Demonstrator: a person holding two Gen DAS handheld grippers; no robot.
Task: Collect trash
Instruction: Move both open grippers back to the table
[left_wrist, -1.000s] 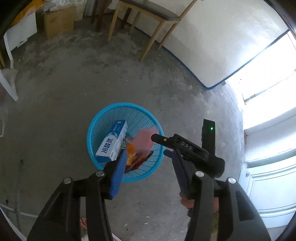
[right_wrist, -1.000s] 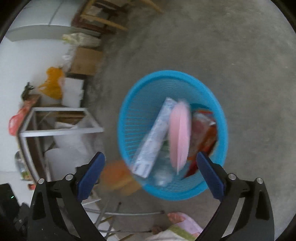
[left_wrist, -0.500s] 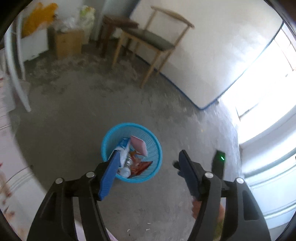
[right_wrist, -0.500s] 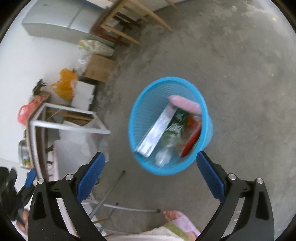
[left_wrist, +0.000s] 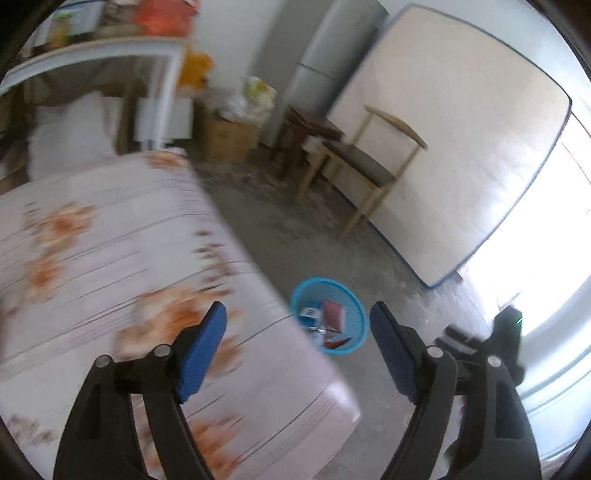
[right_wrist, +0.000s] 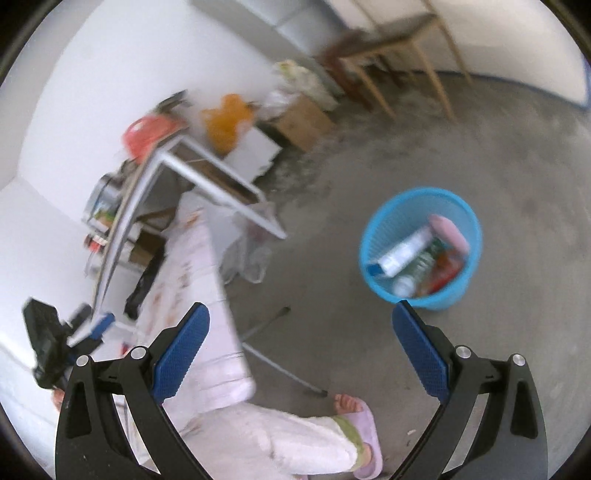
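A blue mesh basket (left_wrist: 351, 306) stands on the concrete floor beside a table; it also shows in the right wrist view (right_wrist: 373, 240). It holds a white and blue carton (right_wrist: 404, 253), a pink pack (right_wrist: 448, 229), a plastic bottle (right_wrist: 413, 275) and red wrappers (right_wrist: 445, 273). My left gripper (left_wrist: 297, 332) is open and empty, raised above the table's edge. My right gripper (right_wrist: 301, 336) is open and empty, high above the floor left of the basket. Each gripper shows in the other's view, the right one (left_wrist: 476, 343) and the left one (right_wrist: 55, 332).
A table with a floral cloth (left_wrist: 110, 258) fills the left. A wooden chair (left_wrist: 369, 173), a stool, a cardboard box (left_wrist: 225, 140), a grey fridge (left_wrist: 325, 55) and a mattress against the wall (left_wrist: 461, 129) stand behind. A metal rack (right_wrist: 155, 177) and the person's slippered feet (right_wrist: 358, 417) show.
Both grippers have risen and pulled back from the basket, which looks smaller now. The pink pack has dropped into the basket. The left view now takes in the table top.
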